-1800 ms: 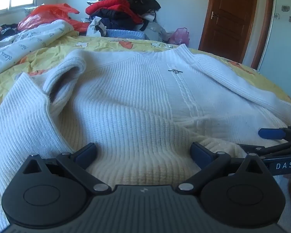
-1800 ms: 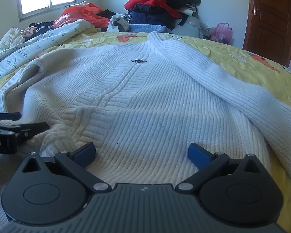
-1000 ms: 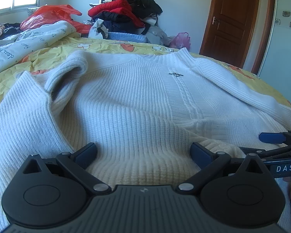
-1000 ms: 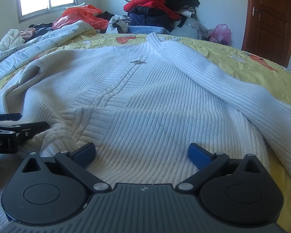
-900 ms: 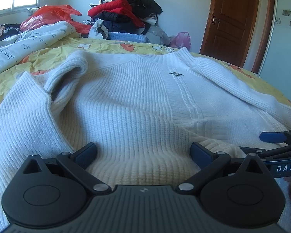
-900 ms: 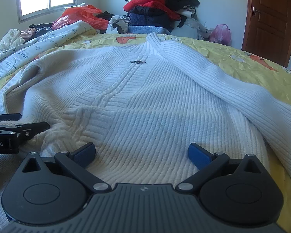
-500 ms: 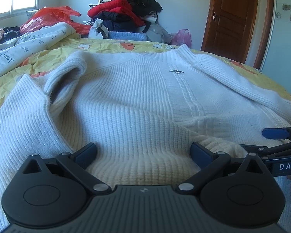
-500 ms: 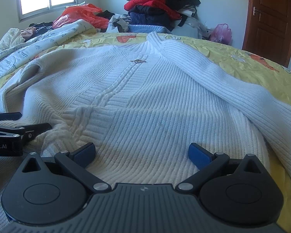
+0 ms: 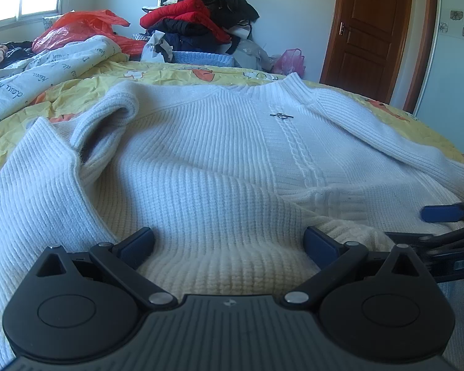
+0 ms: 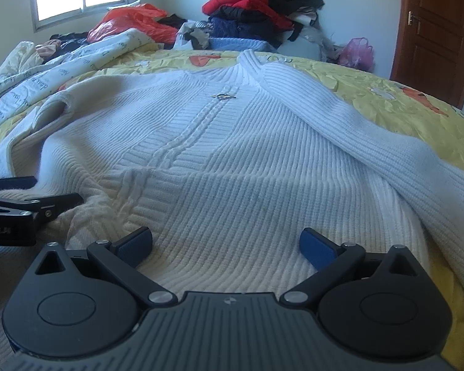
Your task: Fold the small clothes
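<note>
**Sweater flat, folding not begun**

While the white sweater (image 9: 219, 160) lay spread face-up on the yellow bed (image 10: 396, 99), no fold showed. At its hem, the left hand-held gripper (image 9: 229, 242) and right hand-held gripper (image 10: 225, 242) stood open, gripping nothing.

White ribbed sweater (image 9: 219, 167) on a yellow cartoon-print bedspread (image 10: 396, 92); red jacket (image 9: 185, 12) beyond

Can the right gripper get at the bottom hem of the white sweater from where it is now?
Probably yes. The right gripper is open, with the white sweater's bottom hem lying directly between its spread fingers and nothing on top. The left gripper is off to the side, not blocking it.
</note>
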A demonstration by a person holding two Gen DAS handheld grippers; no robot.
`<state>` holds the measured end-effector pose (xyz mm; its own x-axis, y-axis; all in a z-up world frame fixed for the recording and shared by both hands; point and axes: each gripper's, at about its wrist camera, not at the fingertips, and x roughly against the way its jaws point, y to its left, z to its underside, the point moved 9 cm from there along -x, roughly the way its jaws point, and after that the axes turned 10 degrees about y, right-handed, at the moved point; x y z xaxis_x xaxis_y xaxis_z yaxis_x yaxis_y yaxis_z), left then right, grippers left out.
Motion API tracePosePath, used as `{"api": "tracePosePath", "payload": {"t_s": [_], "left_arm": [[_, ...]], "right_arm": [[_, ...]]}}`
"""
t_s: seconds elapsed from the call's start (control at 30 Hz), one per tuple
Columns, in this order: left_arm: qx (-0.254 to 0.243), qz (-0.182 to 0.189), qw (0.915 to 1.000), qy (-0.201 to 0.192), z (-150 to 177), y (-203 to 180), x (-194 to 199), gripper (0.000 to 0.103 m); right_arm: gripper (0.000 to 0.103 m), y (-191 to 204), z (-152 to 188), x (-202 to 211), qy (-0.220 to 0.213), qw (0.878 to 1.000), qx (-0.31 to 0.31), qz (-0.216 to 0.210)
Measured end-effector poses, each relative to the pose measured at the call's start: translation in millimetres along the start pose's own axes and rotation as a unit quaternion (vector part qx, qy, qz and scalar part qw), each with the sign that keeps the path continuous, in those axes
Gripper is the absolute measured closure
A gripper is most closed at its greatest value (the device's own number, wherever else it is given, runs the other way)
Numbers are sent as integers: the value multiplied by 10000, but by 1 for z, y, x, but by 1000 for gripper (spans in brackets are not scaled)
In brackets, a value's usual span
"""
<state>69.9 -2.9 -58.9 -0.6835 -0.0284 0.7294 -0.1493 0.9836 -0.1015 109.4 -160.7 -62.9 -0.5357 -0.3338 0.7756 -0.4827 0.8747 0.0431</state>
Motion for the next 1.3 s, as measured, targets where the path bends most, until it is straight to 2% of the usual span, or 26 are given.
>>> {"api": "tracePosePath", "payload": {"t_s": [0.1, 0.23, 0.3, 0.37, 0.47, 0.57, 0.63, 0.73, 0.93, 1.03, 1.1, 1.13, 1.17, 1.2, 1.3], "left_arm": [[-11, -17, 10000, -4, 0, 0, 1, 0], [-13, -20, 10000, -5, 0, 0, 1, 0], [-18, -29, 10000, -4, 0, 0, 1, 0], [-13, -29, 10000, -6, 0, 0, 1, 0], [-18, -35, 10000, -5, 0, 0, 1, 0], [-4, -51, 10000, 2, -1, 0, 3, 0], [20, -49, 10000, 10, -1, 1, 3, 0], [56, -15, 10000, 16, -1, 1, 4, 0], [203, 169, 9996, 85, -1, 4, 6, 0], [115, 81, 9996, 238, -1, 2, 6, 0], [298, 113, 9989, 347, -3, 4, 9, 0], [452, 170, 9981, 385, -5, 6, 12, 0], [596, 250, 9972, 378, -7, 7, 16, 0], [742, 370, 9960, 324, -11, 7, 21, 0], [1048, 854, 9908, -4, -30, 1, 43, 0]], "right_arm": [[1, -11, 1, 27, -267, 9996, 54, 119], [1, -47, 11, 74, -889, 9895, 596, 968], [1, -78, 19, 90, -873, 9826, 614, 1521], [1, -114, 30, 104, -643, 9824, 283, 1732], [5, -173, 51, 118, -216, 9839, -886, 1534], [14, -220, 80, 119, 171, 9696, -2162, 1137], [19, -234, 101, 111, 496, 9578, -2676, 927], [19, -240, 121, 101, 758, 9472, -3024, 747], [17, -239, 135, 109, 591, 9415, -3293, 394], [19, -240, 133, 111, 454, 9341, -3540, -33], [27, -237, 131, 111, 393, 9294, -3654, -339], [47, -233, 129, 109, 390, 9277, -3676, -518], [81, -230, 129, 107, 428, 9225, -3767, -723], [82, -228, 129, 105, 455, 9143, -3914, -933], [83, -220, 113, 115, 32, 8961, -4177, -1501]]}}
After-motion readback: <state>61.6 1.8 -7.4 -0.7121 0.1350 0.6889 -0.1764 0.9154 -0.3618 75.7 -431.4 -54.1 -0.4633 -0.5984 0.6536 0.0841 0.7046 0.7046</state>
